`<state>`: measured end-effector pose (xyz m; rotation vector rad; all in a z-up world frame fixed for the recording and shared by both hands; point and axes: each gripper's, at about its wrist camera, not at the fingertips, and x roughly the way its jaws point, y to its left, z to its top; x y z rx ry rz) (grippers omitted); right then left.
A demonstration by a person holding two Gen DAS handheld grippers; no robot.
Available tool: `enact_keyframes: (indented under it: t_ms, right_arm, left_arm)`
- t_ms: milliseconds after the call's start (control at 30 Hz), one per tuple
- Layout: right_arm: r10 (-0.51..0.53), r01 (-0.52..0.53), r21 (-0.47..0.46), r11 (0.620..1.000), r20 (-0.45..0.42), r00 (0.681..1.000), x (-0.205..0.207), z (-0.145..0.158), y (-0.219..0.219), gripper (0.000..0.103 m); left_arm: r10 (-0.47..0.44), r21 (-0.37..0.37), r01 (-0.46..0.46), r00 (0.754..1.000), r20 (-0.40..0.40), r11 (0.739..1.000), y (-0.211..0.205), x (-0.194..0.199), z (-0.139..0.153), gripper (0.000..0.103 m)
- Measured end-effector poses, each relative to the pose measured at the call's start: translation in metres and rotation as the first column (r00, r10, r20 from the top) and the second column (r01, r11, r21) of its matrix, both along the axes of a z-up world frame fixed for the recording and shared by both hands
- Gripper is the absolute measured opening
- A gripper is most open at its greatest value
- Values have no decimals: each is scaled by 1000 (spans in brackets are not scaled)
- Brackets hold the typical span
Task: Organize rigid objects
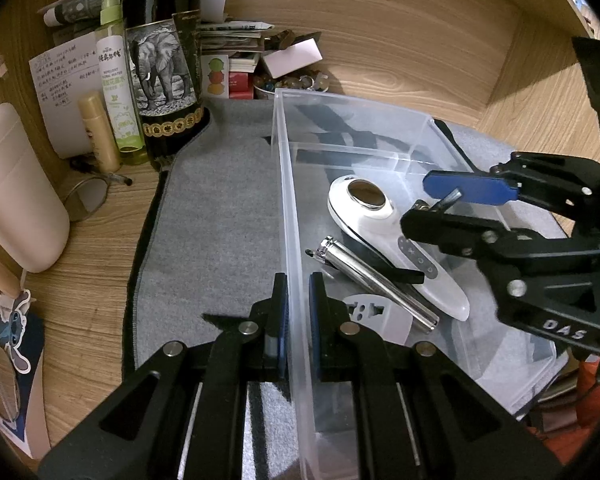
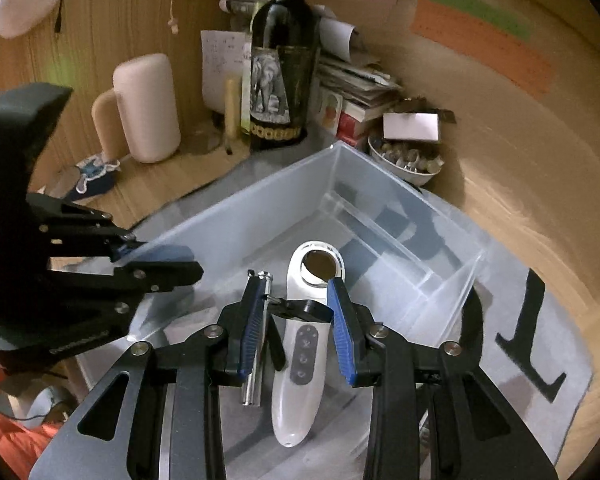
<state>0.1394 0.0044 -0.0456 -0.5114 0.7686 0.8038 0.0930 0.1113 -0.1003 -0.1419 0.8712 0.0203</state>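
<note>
Both wrist cameras look steeply down, close over the clear plastic bin (image 1: 288,200); both show the wine bottle (image 2: 284,80).

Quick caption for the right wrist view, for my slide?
Right gripper holds a small black key-like item over the clear bin, above a white handheld device.

Your right hand-held gripper (image 2: 298,322) is hovering over the clear plastic bin (image 2: 260,200), its blue pads (image 2: 342,336) gripping a small black key-like piece (image 2: 302,310). Beneath it, a white handheld device (image 2: 300,384) and a silver metal tool (image 2: 256,360) are lying in the bin. At nine o'clock, your left hand-held gripper (image 2: 156,260) is clamping the bin's wall.
</note>
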Motion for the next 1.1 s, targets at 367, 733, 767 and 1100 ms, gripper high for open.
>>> enact_keyframes:
  t_ms: [367,733,767,1100]
  right_arm:
    - [-16,16,-13,1000,-5,1000,3,-3,-1,38]
    - [-54,51,52,997,72,996,-4,23,-18,54]
    - [-63,58,63,996,79,995,-5,27,-22,57]
    - [-169,146,159,976,146,975,-4,60,-60,61]
  left_arm:
    - [0,0,0,1000,0,1000,1,0,0,9]
    - [0,6,1,1000,-2,1000,2,0,-1,9]
    - [-1,8,1,1000,-3,1000,2,0,-1,9]
    - [3,7,-3,1000,-1,1000,2,0,-2,9]
